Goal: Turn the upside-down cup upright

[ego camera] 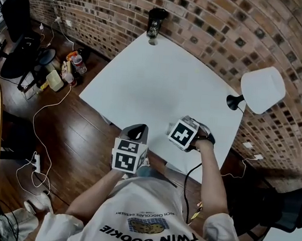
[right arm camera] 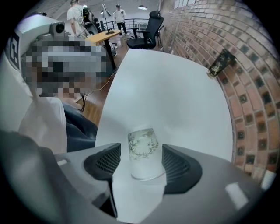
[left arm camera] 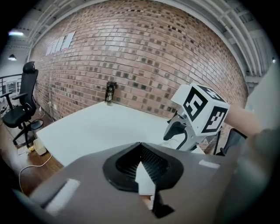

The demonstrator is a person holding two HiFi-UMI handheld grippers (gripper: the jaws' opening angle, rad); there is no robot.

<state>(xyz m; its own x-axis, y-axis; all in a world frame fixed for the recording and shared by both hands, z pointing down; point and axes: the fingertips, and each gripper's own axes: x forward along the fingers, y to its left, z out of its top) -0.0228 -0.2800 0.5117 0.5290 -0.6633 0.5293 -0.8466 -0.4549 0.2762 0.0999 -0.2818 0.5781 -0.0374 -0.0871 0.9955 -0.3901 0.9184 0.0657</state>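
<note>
A white paper cup (right arm camera: 143, 153) with a green leaf print stands rim-down on the white table (right arm camera: 175, 96), seen only in the right gripper view. My right gripper (right arm camera: 141, 149) is open, with one jaw on each side of the cup. Its right pad lies very close to the cup's rim and the left pad stands a little apart. In the head view the right gripper (ego camera: 177, 129) hovers over the table's near edge and hides the cup. My left gripper (ego camera: 138, 131) (left arm camera: 141, 146) is shut and empty, held off the table's near-left edge.
A dark can (ego camera: 157, 21) (left arm camera: 110, 92) (right arm camera: 220, 64) stands at the table's far corner by the brick wall. A white desk lamp (ego camera: 261, 89) sits at the right edge. Office chairs (left arm camera: 19, 109), cables and bottles (ego camera: 71, 69) are on the wooden floor to the left.
</note>
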